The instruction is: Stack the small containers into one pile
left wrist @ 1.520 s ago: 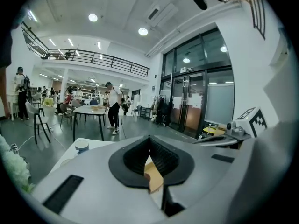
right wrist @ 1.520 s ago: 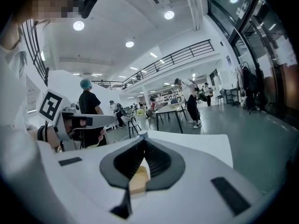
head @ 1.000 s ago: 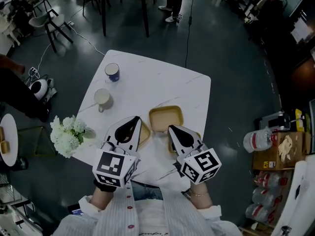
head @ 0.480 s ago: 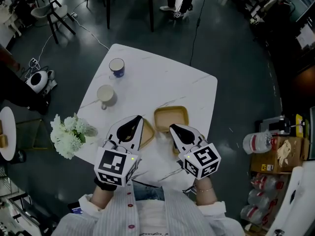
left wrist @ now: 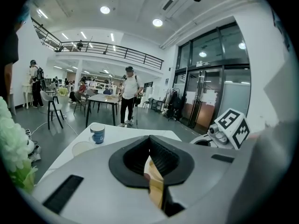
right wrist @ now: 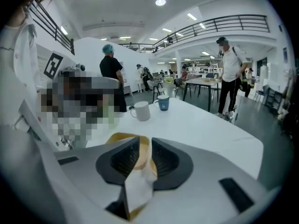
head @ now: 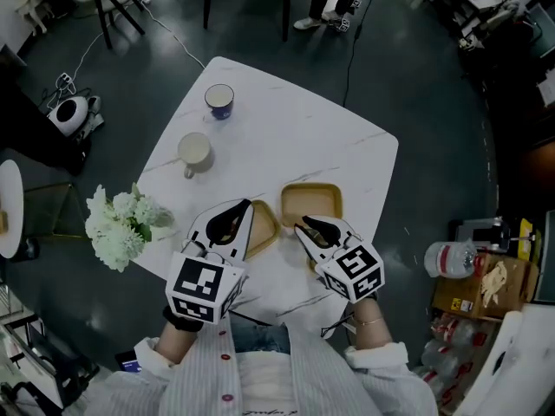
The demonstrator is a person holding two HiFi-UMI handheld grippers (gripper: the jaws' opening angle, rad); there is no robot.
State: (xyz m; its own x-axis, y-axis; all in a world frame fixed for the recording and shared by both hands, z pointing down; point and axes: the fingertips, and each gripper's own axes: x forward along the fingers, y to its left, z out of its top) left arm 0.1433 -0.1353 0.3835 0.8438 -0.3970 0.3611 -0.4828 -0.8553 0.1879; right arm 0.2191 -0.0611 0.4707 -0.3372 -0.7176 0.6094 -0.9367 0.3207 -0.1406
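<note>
The left gripper point(head: 234, 215) is clamped on the wall of a shallow square tan plastic container point(head: 263, 230). The right gripper point(head: 305, 226) pinches the rim of a second tan container point(right wrist: 141, 157). A third tan container point(head: 310, 204) lies on the white marble table point(head: 286, 137) just beyond them

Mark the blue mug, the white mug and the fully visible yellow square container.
Blue ceramic mug point(head: 219, 101), head view, on its open top.
White ceramic mug point(head: 194, 150), head view, on its open top.
Yellow square container point(head: 311, 204), head view, on its inner floor.
</note>
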